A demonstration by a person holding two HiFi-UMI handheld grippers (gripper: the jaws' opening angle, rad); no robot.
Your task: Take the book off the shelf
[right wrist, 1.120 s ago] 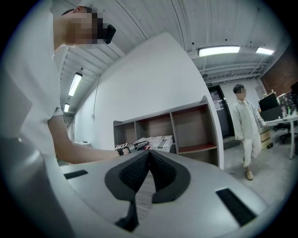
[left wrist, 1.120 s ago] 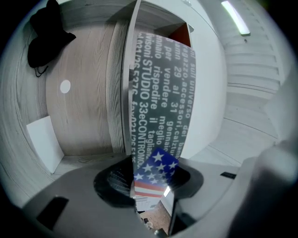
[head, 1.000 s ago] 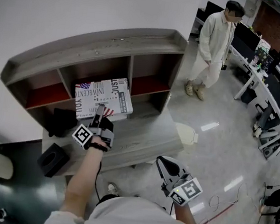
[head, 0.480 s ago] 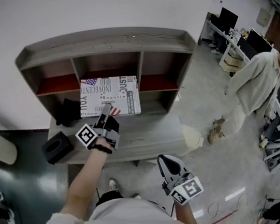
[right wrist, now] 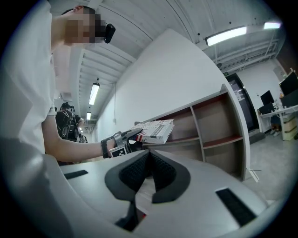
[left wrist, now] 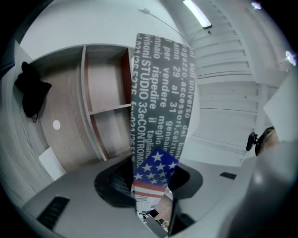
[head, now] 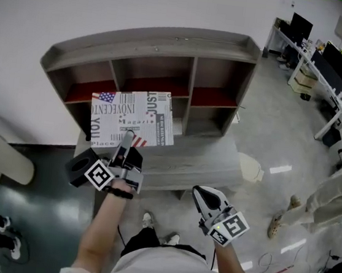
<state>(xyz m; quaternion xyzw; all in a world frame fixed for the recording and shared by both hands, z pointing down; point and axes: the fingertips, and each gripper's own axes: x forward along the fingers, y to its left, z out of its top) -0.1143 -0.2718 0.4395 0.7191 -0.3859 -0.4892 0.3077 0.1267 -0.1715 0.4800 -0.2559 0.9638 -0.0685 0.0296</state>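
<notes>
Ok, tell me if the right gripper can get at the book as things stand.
Probably yes: the left gripper holds the book in the open; nothing stands between it and the shut right gripper.

Grey shelf unit showing matt wood-grain surface, laminate-like. Red inner boards showing flat, even finish. White-and-grey printed book presenting smooth paper cover. Pale floor reflecting ceiling lights: polished, glossy. Left gripper and right gripper showing matt grey plastic shells. Black pads showing fine ribbed texture.
</notes>
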